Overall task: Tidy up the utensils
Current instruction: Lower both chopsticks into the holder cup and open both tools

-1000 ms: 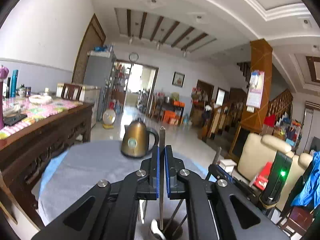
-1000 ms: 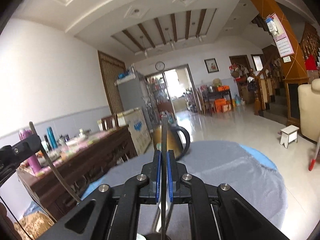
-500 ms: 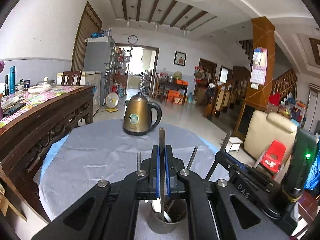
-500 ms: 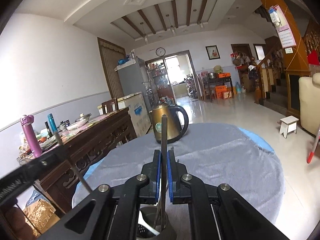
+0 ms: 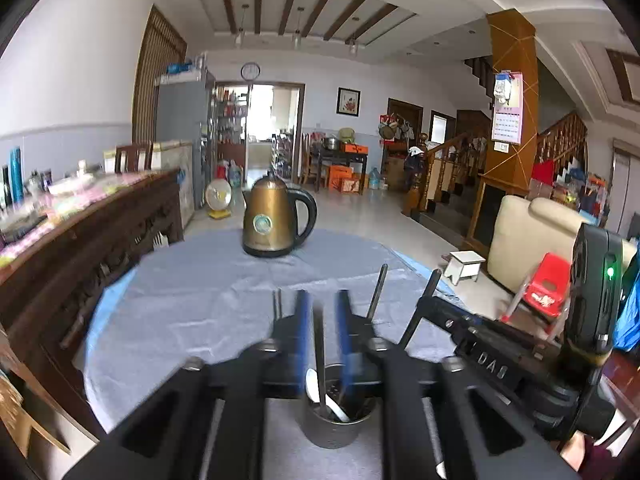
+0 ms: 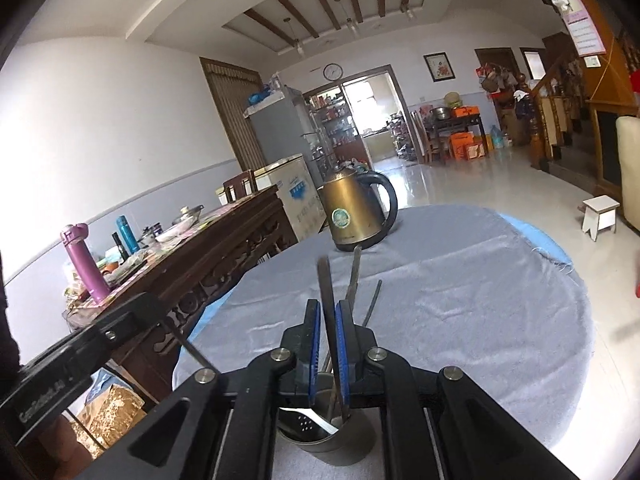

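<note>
A metal utensil cup (image 5: pixel 338 420) stands on the grey cloth right below both grippers; it also shows in the right wrist view (image 6: pixel 320 440). Several steel utensils and a white spoon (image 5: pixel 326 394) stand in it. My left gripper (image 5: pixel 322 312) is open, and a steel handle (image 5: pixel 319 344) stands loose between its blue pads, its lower end in the cup. My right gripper (image 6: pixel 325 316) is slightly open, with a steel handle (image 6: pixel 330 320) leaning between its pads down into the cup. The right gripper's body shows at the right of the left wrist view (image 5: pixel 500 356).
A gold kettle (image 5: pixel 276 216) stands at the far side of the round table (image 5: pixel 180 304); it also shows in the right wrist view (image 6: pixel 356 208). A dark wooden sideboard (image 5: pixel 80 248) with bottles and dishes runs along the left. A white stool (image 5: pixel 466 264) and sofa stand to the right.
Both grippers lowered over the cup and opened their jaws. The handles they gripped now stand loose in the cup. Both views tilted down toward the table.
</note>
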The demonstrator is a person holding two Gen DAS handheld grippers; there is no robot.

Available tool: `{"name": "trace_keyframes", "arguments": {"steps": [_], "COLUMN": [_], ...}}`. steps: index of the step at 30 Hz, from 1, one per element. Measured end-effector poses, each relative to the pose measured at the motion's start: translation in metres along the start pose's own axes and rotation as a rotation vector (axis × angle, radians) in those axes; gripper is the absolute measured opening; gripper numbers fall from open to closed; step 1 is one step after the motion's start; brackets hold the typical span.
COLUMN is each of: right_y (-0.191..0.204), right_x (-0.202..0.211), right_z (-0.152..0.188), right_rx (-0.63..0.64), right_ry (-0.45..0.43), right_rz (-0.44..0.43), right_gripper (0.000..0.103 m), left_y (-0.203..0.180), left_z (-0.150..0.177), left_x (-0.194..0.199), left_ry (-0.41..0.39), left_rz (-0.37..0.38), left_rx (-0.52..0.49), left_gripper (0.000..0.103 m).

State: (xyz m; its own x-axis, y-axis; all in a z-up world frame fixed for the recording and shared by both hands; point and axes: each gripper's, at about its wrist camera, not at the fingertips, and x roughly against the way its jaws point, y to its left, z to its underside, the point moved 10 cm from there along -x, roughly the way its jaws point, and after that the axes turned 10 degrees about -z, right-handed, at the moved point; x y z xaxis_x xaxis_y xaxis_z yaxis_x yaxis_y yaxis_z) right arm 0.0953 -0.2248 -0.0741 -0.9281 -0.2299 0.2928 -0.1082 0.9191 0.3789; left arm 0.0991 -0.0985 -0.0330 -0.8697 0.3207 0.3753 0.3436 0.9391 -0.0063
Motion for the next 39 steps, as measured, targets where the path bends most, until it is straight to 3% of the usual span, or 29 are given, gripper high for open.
{"name": "trace_keyframes", "arguments": {"steps": [1,2,3,4,6,7,14,20,39], "right_y": [-0.002,-0.003,-0.004,-0.006,-0.010,-0.010,-0.014,-0.012,-0.012], "right_x": [0.003,0.005,0.009,0.013,0.021,0.024,0.038,0.041,0.028], "right_z": [-0.002,-0.004,-0.006,-0.008,-0.012,-0.014,-0.011,-0.002,0.030], "right_rx": [-0.010,-0.019,-0.034,-0.044,-0.056,-0.056,-0.066,-0.057,-0.063], "right_ry": [-0.006,-0.010,-0.019,-0.030,-0.059,-0.069,-0.062,-0.032,0.067], "right_rz": [-0.006,-0.013,-0.022,-0.023,-0.017,-0.014,-0.005,-0.003,0.019], "right_gripper": [0.014,0.022,0.027,0.039,0.051,0.051,0.051,0.056,0.059], "left_y": [0.001,0.003,0.005,0.007,0.010,0.013,0.026,0.041,0.101], "left_z": [-0.001,-0.002,-0.004,-0.005,-0.006,-0.006,0.006,0.013,0.039], "left_x": [0.002,0.006,0.010,0.012,0.014,0.013,0.005,-0.002,-0.016], "left_ry": [-0.006,-0.019,-0.031,-0.038,-0.036,-0.030,0.020,0.050,0.149], "left_rz": [-0.006,-0.022,-0.035,-0.048,-0.079,-0.103,-0.200,-0.271,-0.443], "left_rx": [-0.002,-0.002,-0.002,-0.006,-0.018,-0.023,-0.032,-0.032,0.014], "left_gripper": [0.045,0.055,0.057,0.057,0.066,0.070,0.077,0.077,0.078]}}
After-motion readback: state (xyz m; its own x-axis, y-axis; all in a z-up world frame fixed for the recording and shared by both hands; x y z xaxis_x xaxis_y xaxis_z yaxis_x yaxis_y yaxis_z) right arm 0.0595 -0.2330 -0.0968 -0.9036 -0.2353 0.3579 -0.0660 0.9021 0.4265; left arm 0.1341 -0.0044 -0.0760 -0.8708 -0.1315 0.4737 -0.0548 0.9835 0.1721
